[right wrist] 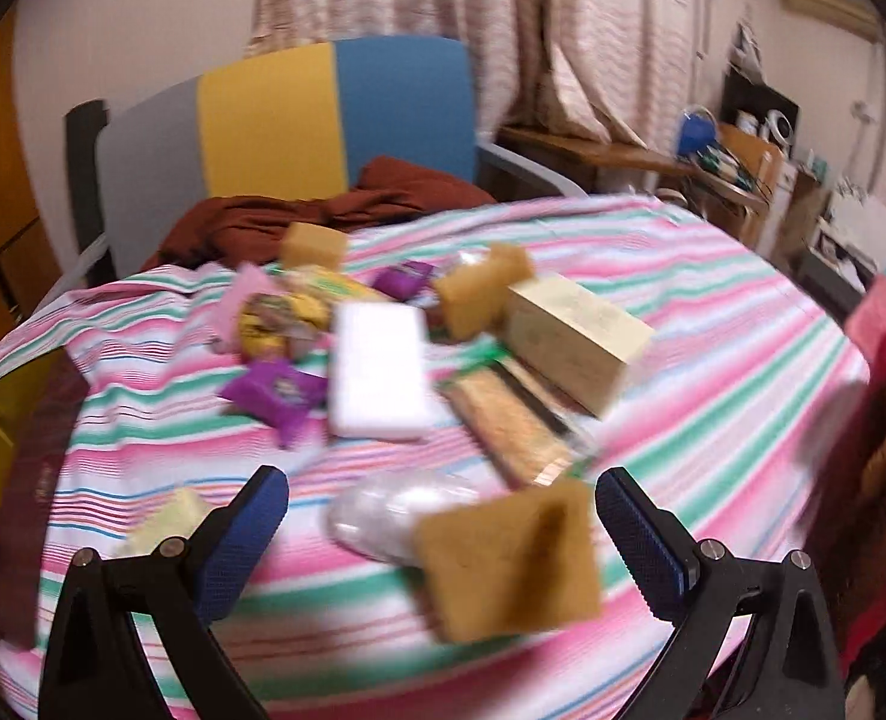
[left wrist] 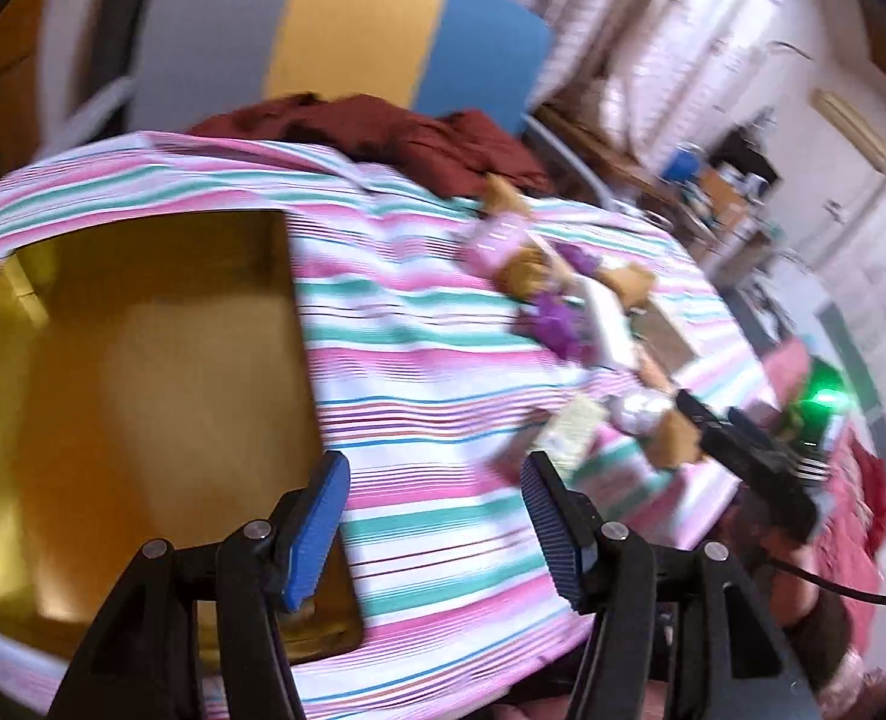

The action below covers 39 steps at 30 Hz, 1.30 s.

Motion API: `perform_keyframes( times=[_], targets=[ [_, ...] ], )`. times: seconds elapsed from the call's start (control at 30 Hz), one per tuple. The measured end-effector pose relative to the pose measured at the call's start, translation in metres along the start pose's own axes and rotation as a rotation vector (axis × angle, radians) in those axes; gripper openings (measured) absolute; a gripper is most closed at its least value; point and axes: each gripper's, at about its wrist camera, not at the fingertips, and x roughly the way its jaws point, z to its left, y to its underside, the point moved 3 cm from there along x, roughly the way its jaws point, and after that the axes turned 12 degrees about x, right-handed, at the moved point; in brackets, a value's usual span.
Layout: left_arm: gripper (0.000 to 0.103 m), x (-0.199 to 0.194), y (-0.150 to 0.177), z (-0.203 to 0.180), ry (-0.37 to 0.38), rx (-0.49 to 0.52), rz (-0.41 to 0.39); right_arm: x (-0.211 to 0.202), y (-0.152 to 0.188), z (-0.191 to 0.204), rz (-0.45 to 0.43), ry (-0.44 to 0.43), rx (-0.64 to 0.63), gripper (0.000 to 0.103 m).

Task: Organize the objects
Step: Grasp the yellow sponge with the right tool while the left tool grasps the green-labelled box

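Note:
A gold box point(left wrist: 143, 372) lies open on the striped cloth point(left wrist: 431, 372), left of my open, empty left gripper point(left wrist: 437, 516). My right gripper point(right wrist: 443, 534) is open and empty, with a tan sponge point(right wrist: 509, 564) and a clear wrapped packet point(right wrist: 389, 516) between its fingers. Beyond lie a white block point(right wrist: 377, 372), a cream box point(right wrist: 575, 342), a cracker pack point(right wrist: 515, 426), purple sachets point(right wrist: 275, 390), more sponges point(right wrist: 479, 294) and snack packets point(right wrist: 287, 312). The right gripper also shows in the left wrist view point(left wrist: 743, 450). Both views are blurred.
A grey, yellow and blue chair point(right wrist: 299, 120) holds a dark red cloth point(right wrist: 299, 210) behind the table. A pale small block point(right wrist: 167, 522) lies by the right gripper's left finger. A cluttered wooden shelf point(right wrist: 713, 162) stands at the right.

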Motion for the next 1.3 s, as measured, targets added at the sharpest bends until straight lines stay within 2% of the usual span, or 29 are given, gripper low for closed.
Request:
perform_keyframes(
  times=[0.07,0.2,0.3,0.37,0.47,0.63,0.67,0.8,1.0,1.07,1.2,1.3],
  targets=[
    [0.065,0.013,-0.005,-0.012,0.051,0.024,0.030,0.005,0.001,-0.016,0.016,0.006,0.026,0.103],
    [0.069,0.032,-0.008,-0.036,0.052,0.113,0.062,0.013,0.006,-0.037,0.041,-0.045,0.067,0.103],
    [0.073,0.049,-0.009,-0.052,0.068,0.184,0.090,0.024,0.013,-0.042,0.070,-0.041,0.056,0.102],
    [0.073,0.059,-0.010,-0.063,0.054,0.237,0.099,0.026,0.017,-0.043,0.073,-0.048,0.038,0.092],
    [0.073,0.073,-0.011,-0.074,0.031,0.299,0.115,0.027,0.018,-0.042,0.063,-0.060,0.008,0.081],
    [0.073,0.099,-0.012,-0.080,0.011,0.336,0.154,0.034,0.026,-0.041,0.102,-0.082,0.017,0.074],
    [0.073,0.103,-0.012,-0.082,0.006,0.342,0.156,0.037,0.029,-0.042,0.117,-0.076,0.019,0.070],
    [0.073,0.112,-0.012,-0.089,0.001,0.373,0.140,0.035,0.029,-0.041,0.115,-0.117,0.038,0.068],
    [0.073,0.130,-0.011,-0.095,-0.019,0.411,0.155,0.036,0.031,-0.040,0.124,-0.124,0.054,0.069],
    [0.070,0.132,-0.010,-0.094,-0.016,0.407,0.150,0.035,0.030,-0.041,0.125,-0.125,0.062,0.069],
    [0.042,0.136,-0.007,-0.087,0.021,0.363,0.163,0.035,0.030,-0.043,0.127,-0.129,0.082,0.069],
    [0.039,0.133,-0.003,-0.083,0.067,0.347,0.150,0.034,0.030,-0.043,0.126,-0.126,0.088,0.068]
  ],
)
